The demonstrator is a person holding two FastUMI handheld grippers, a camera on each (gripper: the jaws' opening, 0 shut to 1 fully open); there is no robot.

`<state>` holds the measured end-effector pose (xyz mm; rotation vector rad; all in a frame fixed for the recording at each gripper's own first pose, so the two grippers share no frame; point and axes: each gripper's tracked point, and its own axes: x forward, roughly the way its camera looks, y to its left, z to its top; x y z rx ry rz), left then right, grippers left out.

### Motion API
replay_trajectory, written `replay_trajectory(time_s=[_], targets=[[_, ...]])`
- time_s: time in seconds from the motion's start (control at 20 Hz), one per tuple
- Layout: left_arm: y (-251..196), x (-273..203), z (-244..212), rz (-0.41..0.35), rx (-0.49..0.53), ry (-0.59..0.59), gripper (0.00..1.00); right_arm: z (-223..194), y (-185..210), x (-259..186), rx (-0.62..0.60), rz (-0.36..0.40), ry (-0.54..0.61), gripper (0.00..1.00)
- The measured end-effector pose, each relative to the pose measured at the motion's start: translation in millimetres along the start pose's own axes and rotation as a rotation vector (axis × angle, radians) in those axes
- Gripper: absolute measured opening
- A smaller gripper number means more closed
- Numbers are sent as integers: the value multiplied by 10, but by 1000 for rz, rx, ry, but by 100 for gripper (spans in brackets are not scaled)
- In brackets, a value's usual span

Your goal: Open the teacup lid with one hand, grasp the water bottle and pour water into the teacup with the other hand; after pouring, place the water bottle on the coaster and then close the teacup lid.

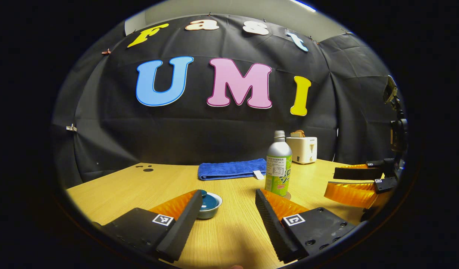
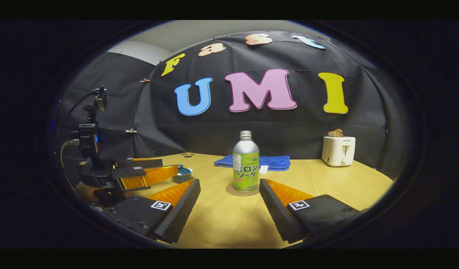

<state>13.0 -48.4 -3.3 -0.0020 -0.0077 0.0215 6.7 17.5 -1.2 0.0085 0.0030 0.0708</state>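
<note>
A silver water bottle point(image 2: 246, 164) with a green label stands upright on a round brown coaster point(image 2: 233, 191) in the middle of the wooden table point(image 2: 326, 179). My right gripper point(image 2: 229, 196) is open just short of it, the bottle centred between the fingers but apart from them. In the left gripper view the same bottle point(image 1: 278, 164) stands to the right. A small teacup point(image 1: 210, 203) with a dark blue lid sits close behind the left finger of my open left gripper point(image 1: 227, 207). That cup point(image 2: 183, 173) also shows far left in the right gripper view, beside the left gripper point(image 2: 139, 170).
A folded blue towel point(image 1: 231, 169) lies at the back of the table. A white toaster point(image 1: 303, 148) with bread in it stands at the back right. The right gripper point(image 1: 358, 183) hovers at the right edge of the left gripper view.
</note>
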Motion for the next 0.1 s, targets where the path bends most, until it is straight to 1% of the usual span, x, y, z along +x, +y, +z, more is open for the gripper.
replay_trajectory(time_s=[0.1], targets=[[-1,-3,-2,0,0,0,91,3,5,1,0,0,0,98]])
